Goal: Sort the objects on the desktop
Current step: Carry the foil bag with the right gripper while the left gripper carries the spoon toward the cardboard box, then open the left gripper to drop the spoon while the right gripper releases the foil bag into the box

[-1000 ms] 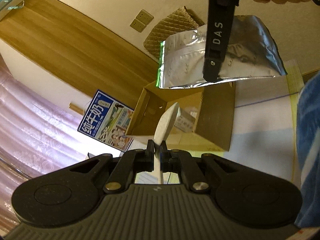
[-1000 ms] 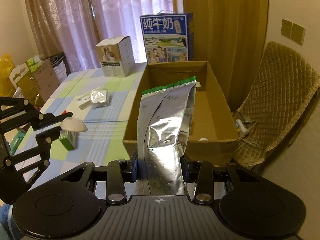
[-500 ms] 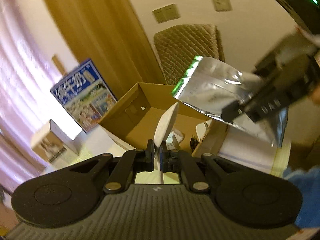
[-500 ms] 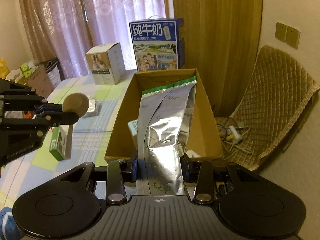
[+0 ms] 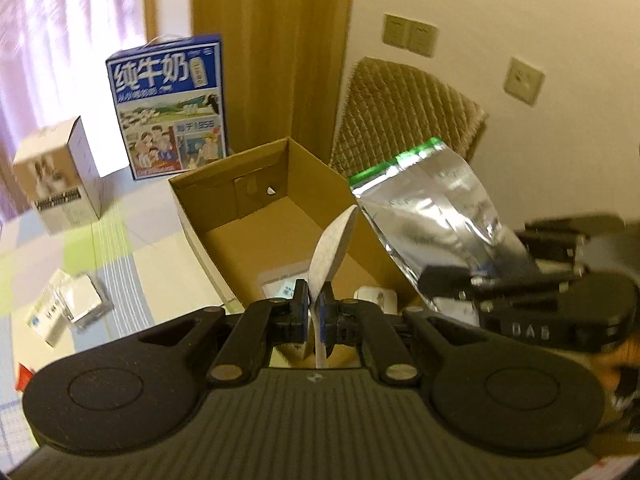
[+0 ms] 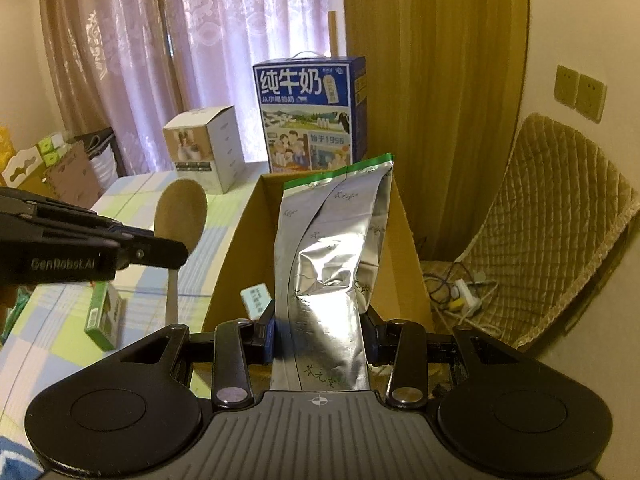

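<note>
Wooden spoon was clamped at the neck by the left gripper, jaws narrow, pale oval bowl upright at 12 o'clock, above the open cardboard box. Foil pouch, crinkled silver with a green top strip, was pinched upright by the right gripper, over the box, at 3 o'clock of the spoon.
</note>
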A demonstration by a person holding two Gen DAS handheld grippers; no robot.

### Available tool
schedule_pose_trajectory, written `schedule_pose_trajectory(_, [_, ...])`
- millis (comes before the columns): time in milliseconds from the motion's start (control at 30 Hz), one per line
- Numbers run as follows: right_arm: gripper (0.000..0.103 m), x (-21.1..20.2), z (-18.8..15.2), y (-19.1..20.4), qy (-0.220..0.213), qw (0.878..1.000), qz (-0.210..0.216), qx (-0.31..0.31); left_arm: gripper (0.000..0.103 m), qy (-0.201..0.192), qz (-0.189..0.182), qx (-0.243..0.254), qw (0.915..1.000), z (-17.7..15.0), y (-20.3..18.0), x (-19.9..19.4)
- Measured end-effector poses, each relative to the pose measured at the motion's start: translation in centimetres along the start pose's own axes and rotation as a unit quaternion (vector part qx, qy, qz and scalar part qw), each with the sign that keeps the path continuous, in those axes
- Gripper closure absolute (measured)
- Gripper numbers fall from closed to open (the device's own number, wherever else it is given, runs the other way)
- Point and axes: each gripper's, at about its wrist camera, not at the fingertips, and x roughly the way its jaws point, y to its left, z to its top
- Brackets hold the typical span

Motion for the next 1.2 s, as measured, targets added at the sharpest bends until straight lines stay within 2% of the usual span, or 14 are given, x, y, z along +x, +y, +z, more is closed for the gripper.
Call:
schedule_pose_trajectory(333, [0.066,2.2,1.3,-0.9,-0.021,1.000,0.003,0.023,0.100,-0.018,0.014,-0.063,0.9977,1.1,2.1,2.9])
schedule_pose_trajectory(567, [0.066,4.5,1.7,-1.4,-0.017,0.999,0.006,0.029,0.100,-0.011,0.014,-0.055,0.9983,0.9,1.8,6.0])
schedule_pose_trajectory(767, [0.066,6.6,2.3,-2.3,-0.019,0.999,-0.004,0.037,0.100,-0.009,0.008,-0.085,0.9963,0.5,2.7,8.3])
schedule_pose_trajectory(867, [0.066,7.6,2.6,-2.5,-0.017,0.999,-0.009,0.036,0.100,-0.016,0.012,-0.085,0.9962,0.6,2.7,9.2])
schedule_pose_trajectory(1200, [0.066,11.3,3.1,-3.5,0.004,0.999,-0.028,0.035,0.100,-0.018,0.009,-0.114,0.9933,1.1,3.8,12.1])
